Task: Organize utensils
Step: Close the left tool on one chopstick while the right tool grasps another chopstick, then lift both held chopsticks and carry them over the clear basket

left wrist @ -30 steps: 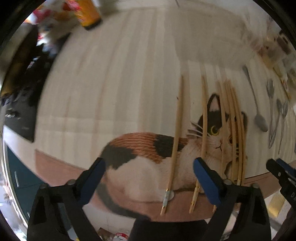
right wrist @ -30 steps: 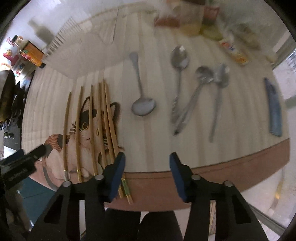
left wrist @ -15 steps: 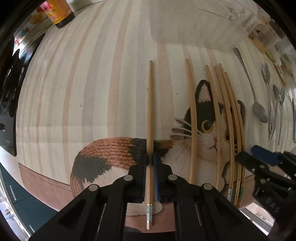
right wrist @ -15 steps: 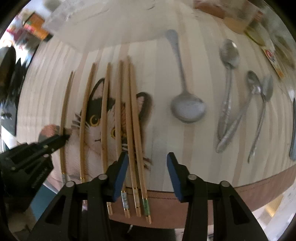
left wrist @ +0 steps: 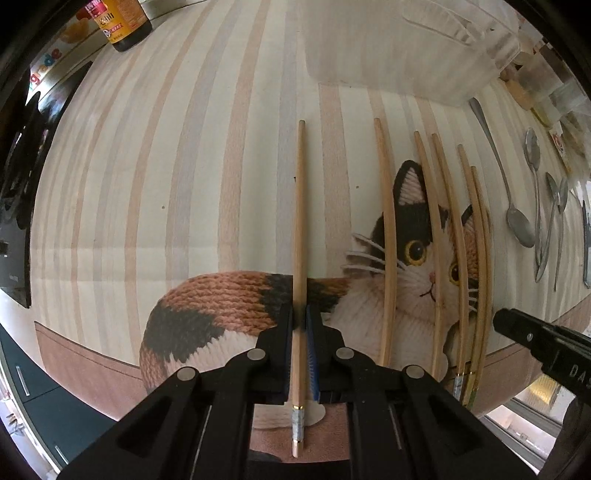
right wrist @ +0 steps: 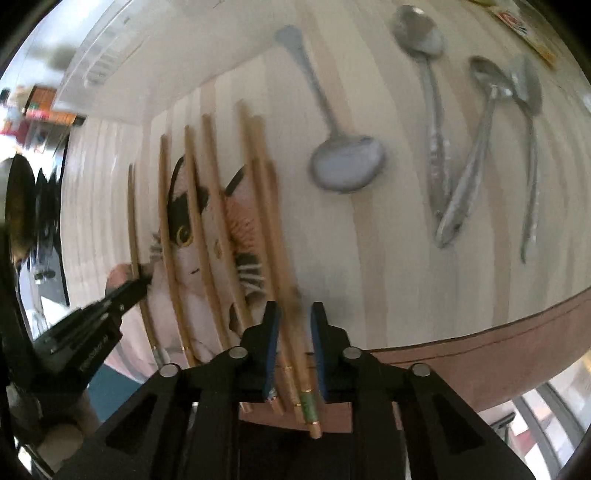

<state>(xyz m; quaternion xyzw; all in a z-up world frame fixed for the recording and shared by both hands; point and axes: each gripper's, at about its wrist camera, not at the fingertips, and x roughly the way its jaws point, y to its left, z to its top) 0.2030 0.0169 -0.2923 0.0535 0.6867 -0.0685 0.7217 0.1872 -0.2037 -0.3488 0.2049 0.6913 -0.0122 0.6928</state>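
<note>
Cat-print mat (left wrist: 221, 155), chopstick (left wrist: 300, 206) within left tool (left wrist: 300, 325)

This looks like a home kitchen. A table under a striped cloth (left wrist: 155, 155) printed with a calico cat carries wooden chopsticks (left wrist: 386, 240) and metal spoons (right wrist: 345, 162), with a dark sauce bottle (left wrist: 122, 22) and a clear plastic container (left wrist: 406, 48) at its far edge. Dark teal cabinet fronts (left wrist: 40, 406) show below the table.
</note>
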